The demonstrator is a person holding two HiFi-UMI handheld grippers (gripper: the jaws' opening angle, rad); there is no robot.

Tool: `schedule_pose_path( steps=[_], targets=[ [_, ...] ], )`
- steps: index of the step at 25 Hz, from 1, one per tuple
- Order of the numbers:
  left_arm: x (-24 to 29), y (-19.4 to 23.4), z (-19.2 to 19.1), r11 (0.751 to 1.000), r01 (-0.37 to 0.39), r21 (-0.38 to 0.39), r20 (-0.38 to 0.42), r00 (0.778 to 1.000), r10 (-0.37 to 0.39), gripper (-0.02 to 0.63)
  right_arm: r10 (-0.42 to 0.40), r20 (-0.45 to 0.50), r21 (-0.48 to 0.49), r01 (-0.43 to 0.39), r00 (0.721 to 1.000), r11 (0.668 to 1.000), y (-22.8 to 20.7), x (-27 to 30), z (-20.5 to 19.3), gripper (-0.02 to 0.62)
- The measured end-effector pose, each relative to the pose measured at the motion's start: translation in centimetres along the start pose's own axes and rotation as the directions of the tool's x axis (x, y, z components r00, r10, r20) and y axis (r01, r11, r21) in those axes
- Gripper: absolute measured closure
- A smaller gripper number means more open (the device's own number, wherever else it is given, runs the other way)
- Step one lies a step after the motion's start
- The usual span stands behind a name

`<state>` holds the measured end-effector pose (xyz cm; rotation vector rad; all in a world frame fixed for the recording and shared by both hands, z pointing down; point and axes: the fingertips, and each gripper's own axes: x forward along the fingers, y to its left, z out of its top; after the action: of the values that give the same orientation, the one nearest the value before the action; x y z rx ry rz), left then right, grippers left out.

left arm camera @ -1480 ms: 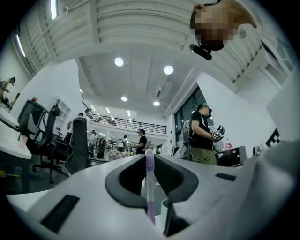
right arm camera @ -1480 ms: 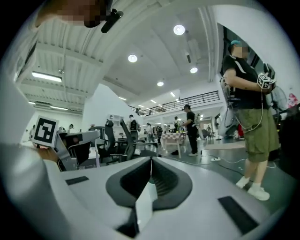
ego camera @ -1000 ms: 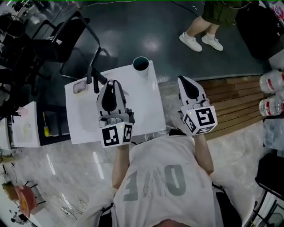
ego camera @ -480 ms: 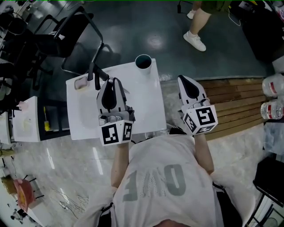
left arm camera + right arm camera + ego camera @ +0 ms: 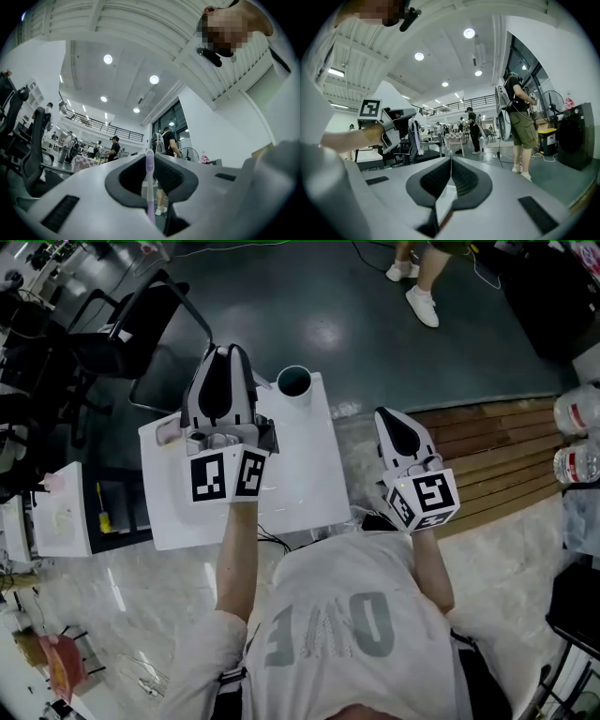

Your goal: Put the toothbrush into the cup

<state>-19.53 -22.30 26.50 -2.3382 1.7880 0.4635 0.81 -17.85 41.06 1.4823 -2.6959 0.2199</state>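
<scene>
A white table (image 5: 302,467) carries a cup (image 5: 294,383) at its far edge.

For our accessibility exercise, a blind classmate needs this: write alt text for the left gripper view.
The left gripper is shut on a pale purple toothbrush, held upright between its dark pads. Behind the jaws is a bright hall with round ceiling lights and several people standing in the distance.

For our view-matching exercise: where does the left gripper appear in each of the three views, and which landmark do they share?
Head view: left gripper, upper left of centre, left of the cup.
Left gripper view: its jaws fill the bottom, shut on the toothbrush.
Right gripper view: left of centre.
Shared landmark: the bystander in white shoes.
</scene>
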Motion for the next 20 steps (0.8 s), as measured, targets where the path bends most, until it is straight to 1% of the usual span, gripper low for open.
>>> schedule_pose_path(
  steps=[2,4,6,9,15,20],
  targets=[
    [1.7,-0.4,-0.7,0.999,0.032,-0.015,-0.004,0.999,-0.032,0.534,-0.016,-0.004,0.001,0.016,1.000,1.000,-0.4,-0.3,-0.2,0.565],
    [3.1,-0.6,-2.1,0.998,0.050,-0.035,-0.024,0.998,-0.050,0.535,-0.025,-0.017,0.007,0.025,1.000,1.000,-0.8,-0.6,-0.7,0.565],
    [4.3,-0.5,-4.2,0.998,0.049,-0.044,-0.062,0.997,-0.052,0.535,-0.034,-0.031,0.015,0.034,0.999,0.999,-1.3,-0.8,-1.2,0.565],
    [5.3,-0.1,-7.7,0.999,0.039,-0.037,-0.134,0.990,-0.044,0.535,-0.048,-0.049,0.028,0.049,0.998,0.998,-1.7,-1.2,-1.8,0.565],
    [5.8,0.3,-13.1,0.999,0.030,-0.031,-0.239,0.970,-0.036,0.534,-0.087,-0.062,0.042,0.090,0.994,0.995,-3.1,-1.7,-2.4,0.565],
    [4.3,0.4,-17.1,0.999,0.032,-0.005,-0.337,0.941,-0.032,0.534,-0.096,-0.068,0.047,0.099,0.993,0.994,-3.3,-2.0,-2.7,0.565]
  ],
)
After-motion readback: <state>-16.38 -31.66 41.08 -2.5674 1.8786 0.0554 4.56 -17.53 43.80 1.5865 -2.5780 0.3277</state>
